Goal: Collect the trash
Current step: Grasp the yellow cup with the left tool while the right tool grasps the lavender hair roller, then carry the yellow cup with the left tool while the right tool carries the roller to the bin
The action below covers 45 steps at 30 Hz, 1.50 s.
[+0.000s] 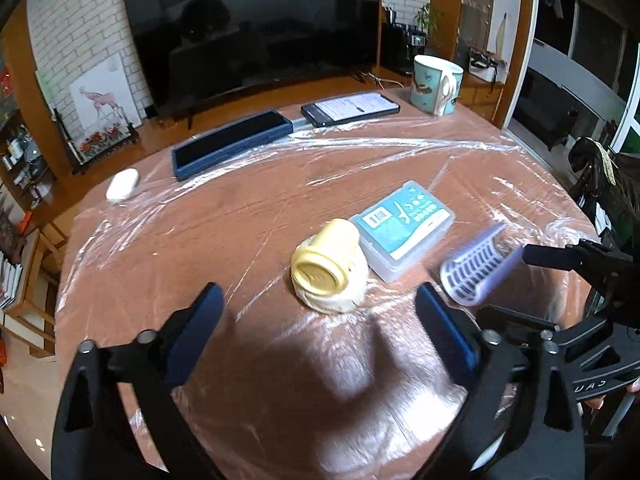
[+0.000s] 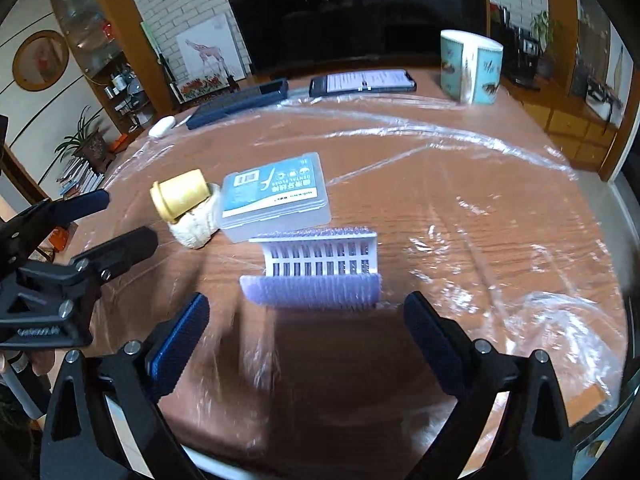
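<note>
- Trash items, none collected yet as far as visible: yellow cap (image 1: 326, 264) lying on its side on a white crumpled wad (image 1: 344, 300); purple hair roller (image 2: 316, 276); clear dental-floss box (image 1: 402, 228) w/ teal label; all sit loose on the table (image 1: 200, 240), which is covered in plastic film; which of these count as trash is a judgement, the cap + wad look likeliest
- Left gripper (image 1: 320, 312): jaws wide apart, nothing betw. them; cap + wad lie just ahead of its tips, about centred; floss box ahead-right, touching or nearly touching the wad; roller off to its right, just past the right finger
- Right gripper (image 2: 306, 318): jaws spread wide too, empty; roller sits just ahead, betw. the line of its fingers but not gripped, pads not on it; floss box right behind the roller; cap + wad ahead-left
- Both grippers close side by side; each shows at the edge of the other's view
- No bin or bag seen in either view; can't tell where trash is to go
- Further out, ahead of both: dark blue case (image 1: 232, 144), phone (image 1: 350, 108) w/ lit screen, teal mug (image 1: 436, 84), small white case (image 1: 122, 184) far left; prob. not trash
- Progress, my read: very start; both approaches set up, no grasp made; all pick-ups + drop-offs still left
</note>
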Tool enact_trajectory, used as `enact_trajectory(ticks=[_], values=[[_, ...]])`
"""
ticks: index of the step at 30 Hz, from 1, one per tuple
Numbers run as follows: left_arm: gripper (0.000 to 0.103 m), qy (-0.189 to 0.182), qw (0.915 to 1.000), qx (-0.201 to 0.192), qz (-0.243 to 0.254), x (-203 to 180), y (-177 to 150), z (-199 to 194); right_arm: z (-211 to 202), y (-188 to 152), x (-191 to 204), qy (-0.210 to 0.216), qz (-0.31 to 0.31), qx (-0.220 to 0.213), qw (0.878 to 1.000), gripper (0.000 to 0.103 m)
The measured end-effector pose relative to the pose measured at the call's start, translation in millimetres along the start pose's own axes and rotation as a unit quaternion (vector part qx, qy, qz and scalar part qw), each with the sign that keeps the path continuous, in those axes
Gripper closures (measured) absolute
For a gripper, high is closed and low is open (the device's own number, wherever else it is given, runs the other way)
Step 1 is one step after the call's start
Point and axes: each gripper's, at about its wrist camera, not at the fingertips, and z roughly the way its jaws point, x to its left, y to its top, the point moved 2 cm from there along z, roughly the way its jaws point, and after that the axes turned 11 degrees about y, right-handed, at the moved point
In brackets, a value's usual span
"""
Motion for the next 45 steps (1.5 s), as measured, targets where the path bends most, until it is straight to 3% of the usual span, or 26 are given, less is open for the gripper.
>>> enact_trajectory(ticks=[4, 9, 13, 15, 21, 37, 45], values=[[0.026, -0.026, 0.9996, 0.014, 0.0, 5, 6, 18, 10, 5, -4, 0.007, 0.016, 0.003, 1.0, 0.011], [0.032, -0.036, 0.999, 0.018, 0.016, 6, 10, 30, 14, 9, -4, 0.001, 0.02, -0.004, 1.0, 0.013], [0.044, -0.042, 0.9986, 0.014, 0.03, 3, 13, 34, 17, 9, 0, -0.028, 0.003, -0.01, 1.0, 0.025], [0.045, -0.044, 0.9983, 0.013, 0.036, 2, 13, 35, 17, 9, 1, -0.038, -0.008, -0.011, 0.999, 0.027], [0.065, -0.05, 0.9977, 0.007, 0.046, 0, 14, 36, 19, 8, 4, -0.054, -0.034, -0.015, 0.998, 0.03], [0.065, -0.053, 0.9984, -0.02, 0.004, 14, 8, 0, -14, 21, 9, -0.002, -0.019, -0.05, 0.999, 0.03], [0.065, -0.043, 0.999, -0.01, -0.009, 9, -8, -14, -32, 14, 14, 0.012, -0.024, -0.049, 0.998, 0.03]])
